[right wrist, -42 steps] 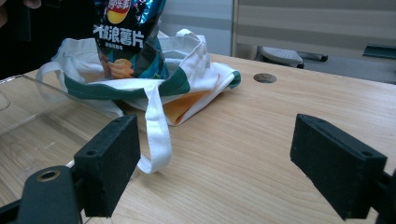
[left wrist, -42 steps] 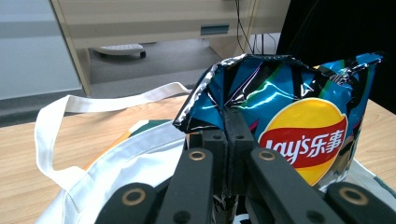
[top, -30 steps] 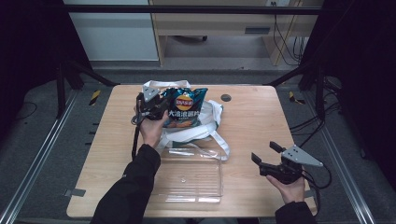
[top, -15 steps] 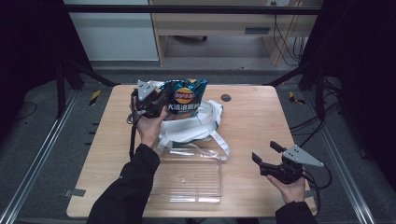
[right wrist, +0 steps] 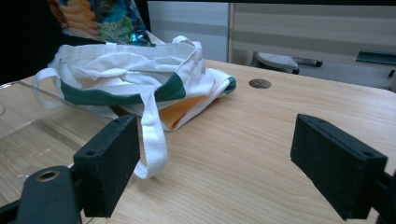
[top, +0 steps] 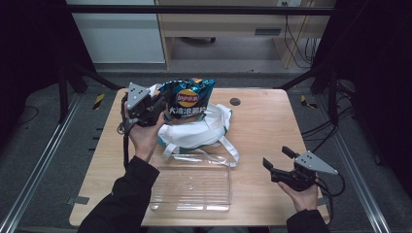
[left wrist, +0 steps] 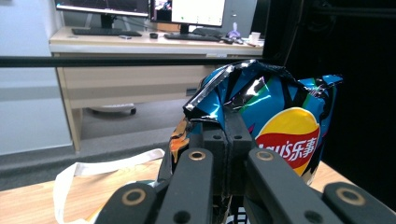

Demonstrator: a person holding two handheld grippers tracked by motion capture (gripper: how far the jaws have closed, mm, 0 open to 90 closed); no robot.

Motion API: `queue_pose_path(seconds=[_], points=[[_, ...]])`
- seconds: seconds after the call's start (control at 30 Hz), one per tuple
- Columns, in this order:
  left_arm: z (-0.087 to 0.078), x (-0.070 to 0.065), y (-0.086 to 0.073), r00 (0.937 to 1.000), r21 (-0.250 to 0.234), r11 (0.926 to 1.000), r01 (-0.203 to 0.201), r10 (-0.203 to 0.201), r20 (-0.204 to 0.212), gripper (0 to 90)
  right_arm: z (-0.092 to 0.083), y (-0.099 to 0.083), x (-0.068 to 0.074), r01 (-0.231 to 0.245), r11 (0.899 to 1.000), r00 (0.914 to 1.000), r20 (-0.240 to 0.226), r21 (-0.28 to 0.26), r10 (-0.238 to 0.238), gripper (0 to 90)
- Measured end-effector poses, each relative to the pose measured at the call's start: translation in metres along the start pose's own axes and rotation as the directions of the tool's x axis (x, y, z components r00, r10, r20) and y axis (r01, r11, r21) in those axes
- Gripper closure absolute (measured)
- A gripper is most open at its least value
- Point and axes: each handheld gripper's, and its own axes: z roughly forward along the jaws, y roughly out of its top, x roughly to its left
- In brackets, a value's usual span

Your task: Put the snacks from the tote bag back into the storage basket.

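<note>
One chip bag (top: 188, 99), one white cloth bag (top: 199, 128) with green trim, one clear plastic tray (top: 192, 187) and two claws on a wooden desk (top: 262, 121). The left claw (top: 154, 108) is clamped on the crumpled left edge of the chip bag, jaws fully together on the foil, as the left gripper view (left wrist: 227, 135) shows from behind the pads. The chip bag hangs clear of the desk above the far left part of the cloth bag; its long axis stands roughly upright, crimped top seam uppermost, printed front turned toward the person. In the right gripper view the lower end of the chip bag (right wrist: 93, 18) shows above the open mouth of the cloth bag (right wrist: 135, 74).

The right claw (top: 281, 162) rests low over the near right part of the desk, jaws spread wide with nothing between them, pointing toward the cloth bag; its two pads (right wrist: 109, 163) frame bare wood.

The tray lies flat near the front edge of the desk, long side parallel to that edge, just in front of the cloth bag, whose straps (top: 228, 150) trail to the tray's far rim. A small round hole (top: 235, 102) sits in the desk to the right of the chip bag. Open wood extends across the right half of the desk, between the cloth bag and the right claw; the left margin beside the person's forearm (top: 131, 189) is narrower.
</note>
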Motion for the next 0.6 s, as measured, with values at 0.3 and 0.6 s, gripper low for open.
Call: queue_pose_path(seconds=[0.3, 0.6], points=[[-0.031, -0.008, 0.005, 0.9997, -0.015, 0.9999, 0.001, -0.001, 0.024, 89.8, 0.000, 0.000, 0.001, 0.007, 1.000, 1.0000, 0.007, 0.009, -0.007, 15.8], [-0.051, -0.013, -0.004, 0.9979, -0.012, 0.9996, 0.027, -0.026, 0.059, 89.8, 0.000, -0.002, 0.000, 0.012, 1.000, 0.9998, 0.014, 0.017, -0.012, 15.7]])
